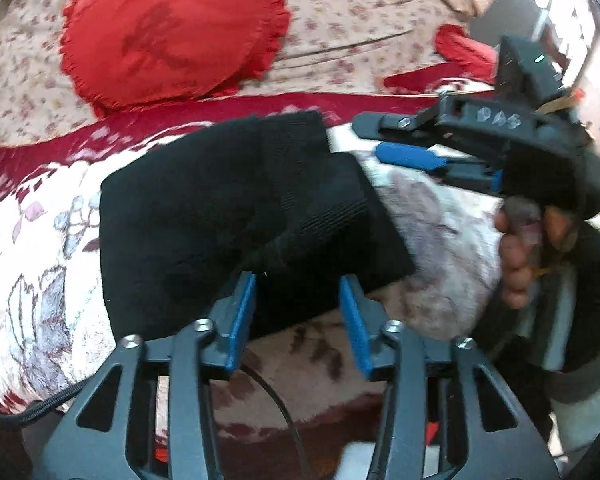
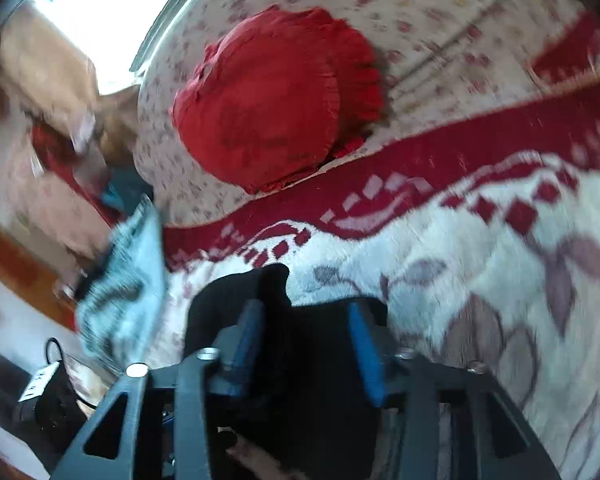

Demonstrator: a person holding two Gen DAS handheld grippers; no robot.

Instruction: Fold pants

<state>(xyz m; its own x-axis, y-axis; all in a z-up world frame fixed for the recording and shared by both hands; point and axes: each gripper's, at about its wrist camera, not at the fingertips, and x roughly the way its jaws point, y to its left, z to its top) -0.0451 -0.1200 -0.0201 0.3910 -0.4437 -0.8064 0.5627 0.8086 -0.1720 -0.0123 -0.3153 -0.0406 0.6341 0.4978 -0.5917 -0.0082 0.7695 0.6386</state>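
1. Lying on the white blanket (image 1: 52, 280) with its maroon leaf pattern and red border, the black pants (image 1: 236, 216) form a compact folded bundle, ribbed waistband uppermost.
2. No containers show in either view.
3. The blanket covers a bed; beyond its red border lies a cream floral sheet (image 1: 340, 12) carrying a round red frilled cushion (image 1: 172, 36). A pale blue cloth (image 2: 128, 280) lies at the bed's edge in the right wrist view. Bright window light shows at the far corners.
4. In the left wrist view, the bundle's long axis runs from upper left to lower right, the waistband end toward the upper right.
5. The left gripper (image 1: 298, 320) has its blue pads spread, the near edge of the pants between them; no pinch is visible.
6. The right gripper (image 2: 308, 344) has its blue pads apart with black fabric bunched between them; whether they touch the cloth cannot be told.
7. In the left wrist view, the right gripper (image 1: 388, 140) sits just beside the bundle's upper right corner.
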